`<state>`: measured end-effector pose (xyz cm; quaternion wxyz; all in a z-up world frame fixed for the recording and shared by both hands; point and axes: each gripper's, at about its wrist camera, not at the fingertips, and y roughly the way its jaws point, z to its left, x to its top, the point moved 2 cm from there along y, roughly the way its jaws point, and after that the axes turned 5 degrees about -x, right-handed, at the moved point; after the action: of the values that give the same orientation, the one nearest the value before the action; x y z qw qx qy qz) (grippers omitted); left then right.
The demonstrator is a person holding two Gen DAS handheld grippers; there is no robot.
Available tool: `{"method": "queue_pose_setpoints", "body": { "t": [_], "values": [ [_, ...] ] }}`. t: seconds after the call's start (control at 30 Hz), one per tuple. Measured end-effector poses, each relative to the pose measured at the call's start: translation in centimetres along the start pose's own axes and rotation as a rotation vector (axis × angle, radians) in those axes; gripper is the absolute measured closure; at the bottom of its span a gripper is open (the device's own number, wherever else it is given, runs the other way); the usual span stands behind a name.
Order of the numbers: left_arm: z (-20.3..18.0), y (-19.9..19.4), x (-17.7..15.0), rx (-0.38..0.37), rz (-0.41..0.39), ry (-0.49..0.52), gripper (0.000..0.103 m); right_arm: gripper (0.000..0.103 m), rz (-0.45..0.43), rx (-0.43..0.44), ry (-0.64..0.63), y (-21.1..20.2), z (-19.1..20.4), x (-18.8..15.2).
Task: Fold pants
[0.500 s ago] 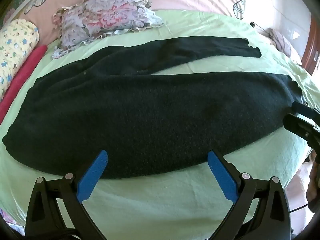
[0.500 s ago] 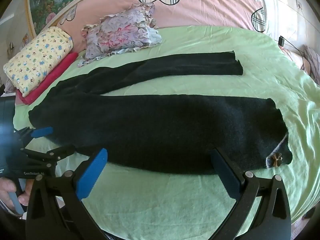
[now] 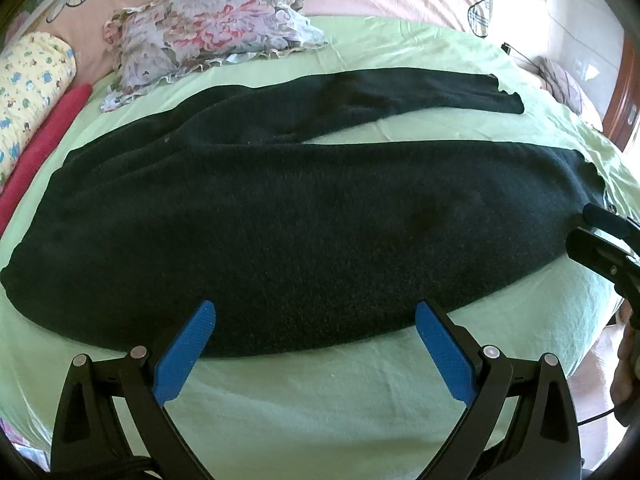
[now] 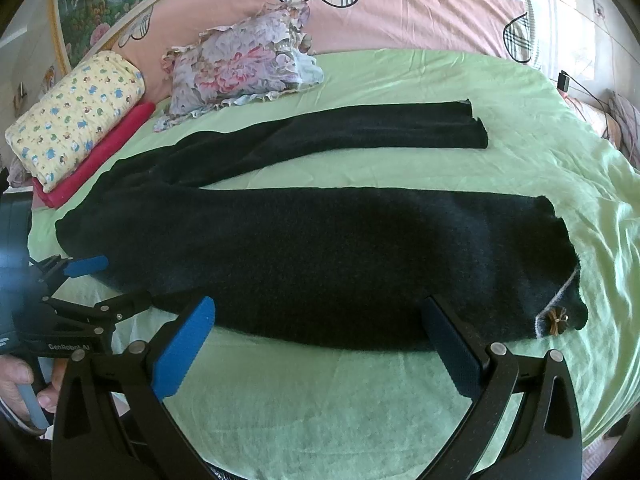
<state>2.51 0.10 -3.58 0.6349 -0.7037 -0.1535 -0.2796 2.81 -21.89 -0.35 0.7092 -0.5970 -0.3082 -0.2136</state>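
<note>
Left wrist view: the left hand-held gripper has its blue pads spread wide, nothing between them, poised over the near edge of the black pants. The pants lie flat on the green bed sheet, legs forked apart toward the right, the far leg thinner and ending near the bed's far side. The dark cloth shows almost no folds or seams, so the waist end at the left is hard to read. The right hand-held gripper is cut off by the frame edge at the near leg's cuff here.

In the right wrist view the right hand-held gripper is likewise spread and empty, over the near leg, with a small brown bow showing at the cuff. The left tool appears at the left edge, partly blurred. A floral pillow, a yellow printed pillow and a red roll sit beyond.

Compared with half a second ago, both tools and the pants sit almost exactly as they did.
</note>
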Motion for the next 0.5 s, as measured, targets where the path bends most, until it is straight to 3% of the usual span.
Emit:
{"method": "queue_pose_setpoints", "body": {
  "t": [0.5],
  "values": [
    [0.6,0.0,1.0,-0.02,-0.006,0.01,0.002,0.0,-0.02,0.044,0.032,-0.3,0.0,0.5]
  ]
}}
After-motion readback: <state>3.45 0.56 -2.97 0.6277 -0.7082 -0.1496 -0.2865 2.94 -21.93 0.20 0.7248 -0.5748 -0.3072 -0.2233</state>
